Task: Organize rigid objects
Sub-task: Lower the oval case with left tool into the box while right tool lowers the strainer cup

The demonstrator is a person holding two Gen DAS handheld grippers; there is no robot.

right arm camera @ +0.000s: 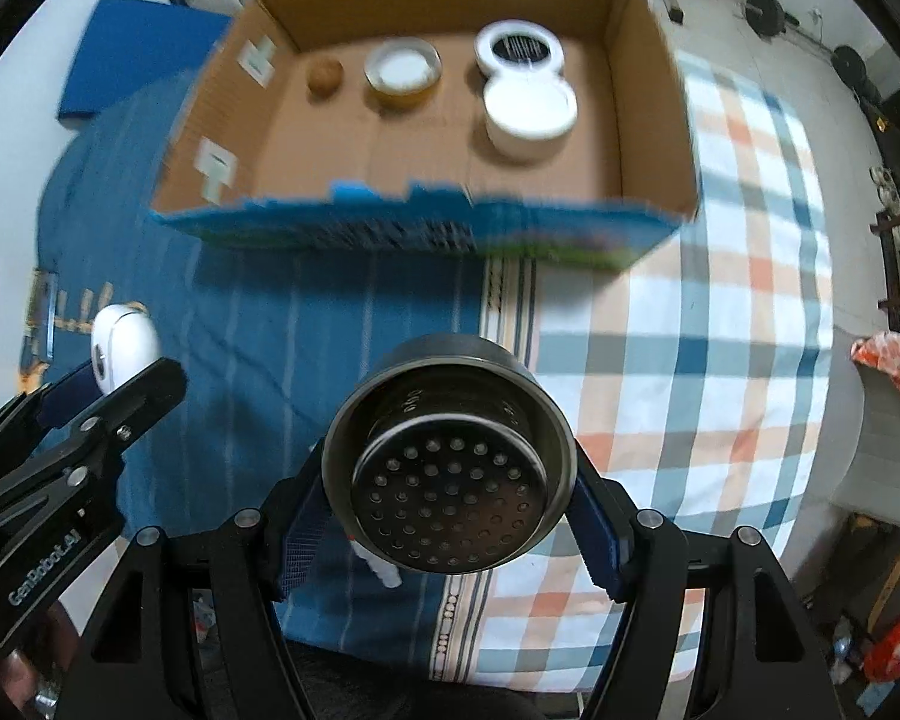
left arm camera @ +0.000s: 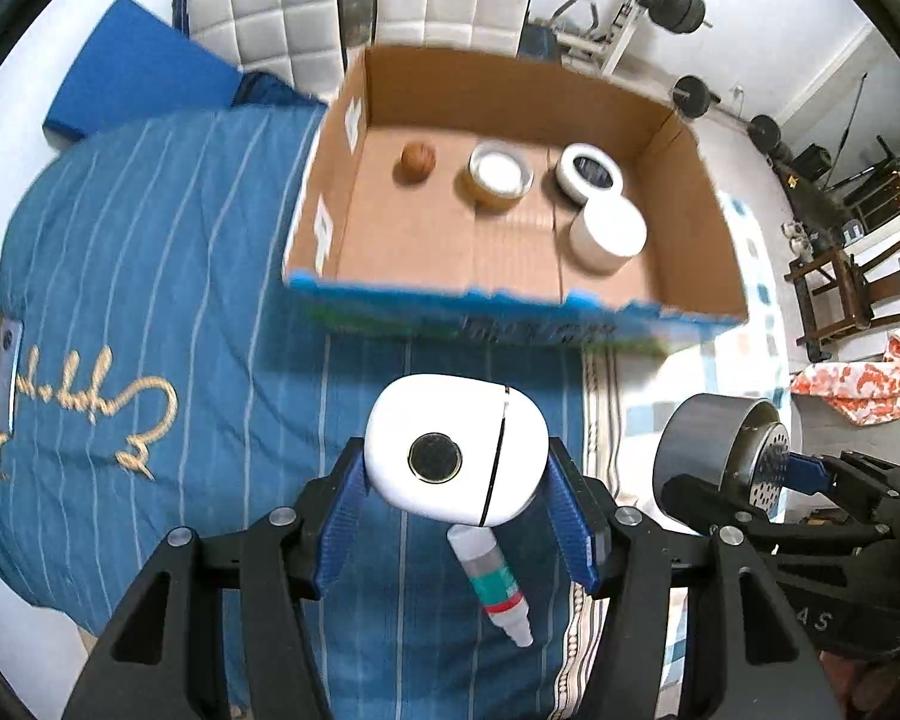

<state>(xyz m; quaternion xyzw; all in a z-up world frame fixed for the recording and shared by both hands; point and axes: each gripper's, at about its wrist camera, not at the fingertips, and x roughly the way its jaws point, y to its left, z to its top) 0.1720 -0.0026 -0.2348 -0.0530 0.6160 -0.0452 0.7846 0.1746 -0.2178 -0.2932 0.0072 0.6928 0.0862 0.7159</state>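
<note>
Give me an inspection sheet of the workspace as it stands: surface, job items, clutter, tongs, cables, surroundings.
Surface: bed under a blue striped cloth and a checked cloth.
Job's things: open cardboard box holding a brown ball, a tin with white contents, a white ring-shaped piece and a white jar; white rounded case and perforated metal cup held above the bed.
Clutter: small dropper bottle lying on the blue cloth.
Tongs: left tongs shut on the white case; right tongs shut on the metal cup.
Cables: nothing seen.
Surroundings: two white padded chairs, barbell weights, wooden furniture at the right edge.
</note>
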